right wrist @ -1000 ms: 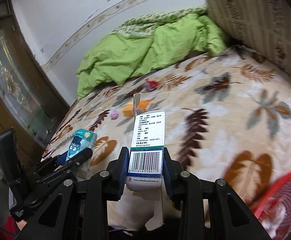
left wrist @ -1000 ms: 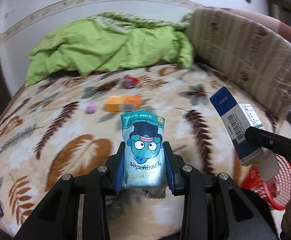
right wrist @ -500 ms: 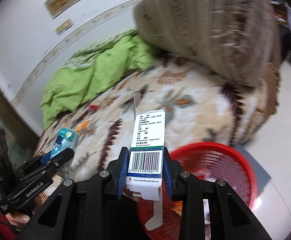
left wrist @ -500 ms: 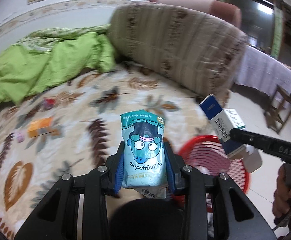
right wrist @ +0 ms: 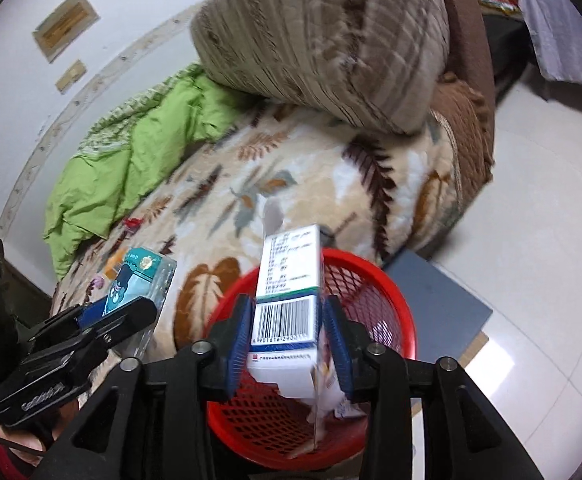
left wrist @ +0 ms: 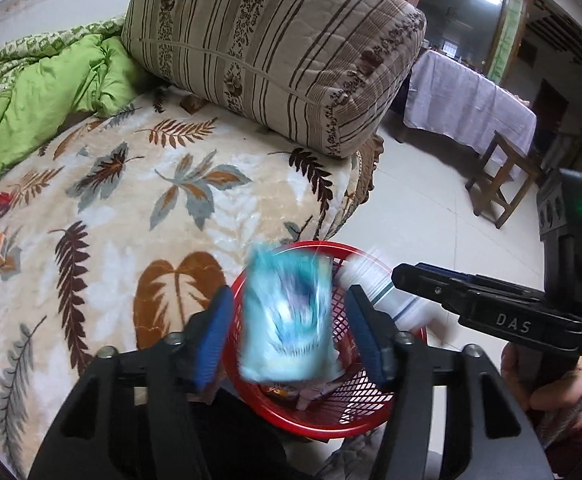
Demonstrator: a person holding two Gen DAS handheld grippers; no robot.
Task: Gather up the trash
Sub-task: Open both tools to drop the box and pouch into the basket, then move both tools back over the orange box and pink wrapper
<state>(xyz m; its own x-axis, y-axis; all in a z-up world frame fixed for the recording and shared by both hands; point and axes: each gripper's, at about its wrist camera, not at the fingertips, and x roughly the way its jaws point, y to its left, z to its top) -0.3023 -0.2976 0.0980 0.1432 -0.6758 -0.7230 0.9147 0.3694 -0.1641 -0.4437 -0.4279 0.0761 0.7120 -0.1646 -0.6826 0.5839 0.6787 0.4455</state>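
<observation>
Two pieces over the red mesh basket, lower centre of both frames. My left gripper is opening; the blue snack packet blurs free between spread pads, dropping long axis upright. My right gripper is opening too; the white medicine box stands upright, gaps either side, basket directly below.
</observation>
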